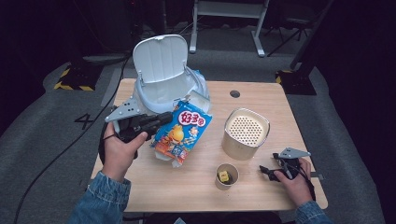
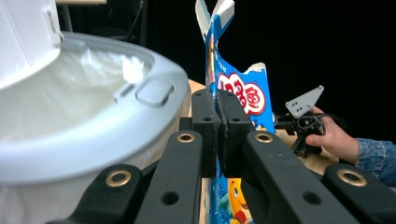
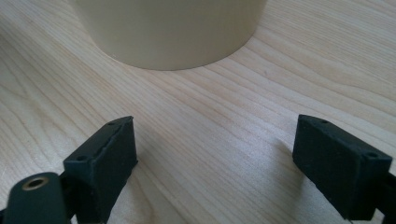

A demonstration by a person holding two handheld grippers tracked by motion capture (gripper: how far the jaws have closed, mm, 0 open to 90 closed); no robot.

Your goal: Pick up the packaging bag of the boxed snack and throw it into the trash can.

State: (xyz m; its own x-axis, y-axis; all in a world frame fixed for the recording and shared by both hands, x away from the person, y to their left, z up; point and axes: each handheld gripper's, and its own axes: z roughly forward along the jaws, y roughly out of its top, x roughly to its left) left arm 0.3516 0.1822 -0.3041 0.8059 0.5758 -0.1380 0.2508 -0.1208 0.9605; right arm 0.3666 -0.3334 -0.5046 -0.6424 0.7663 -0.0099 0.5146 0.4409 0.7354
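Note:
A blue snack bag (image 1: 182, 133) with a red logo and an orange cartoon figure hangs tilted over the table, just in front of the white bin (image 1: 161, 88). My left gripper (image 1: 161, 120) is shut on the bag's upper left edge; in the left gripper view the jaws pinch the thin bag (image 2: 243, 93) at my left gripper (image 2: 218, 121), right beside the bin's grey rim (image 2: 140, 107). The bin's lid (image 1: 160, 57) stands open, with a white liner inside. My right gripper (image 1: 267, 171) rests low at the table's right front, open (image 3: 215, 154) and holding nothing.
A cream cylindrical container (image 1: 245, 133) with a perforated top stands right of centre; its base (image 3: 168, 32) is just ahead of the right gripper. A small paper cup (image 1: 226, 176) holding something yellow sits near the front edge. The wooden table (image 1: 196, 191) has a dark hole (image 1: 235, 94) at the back.

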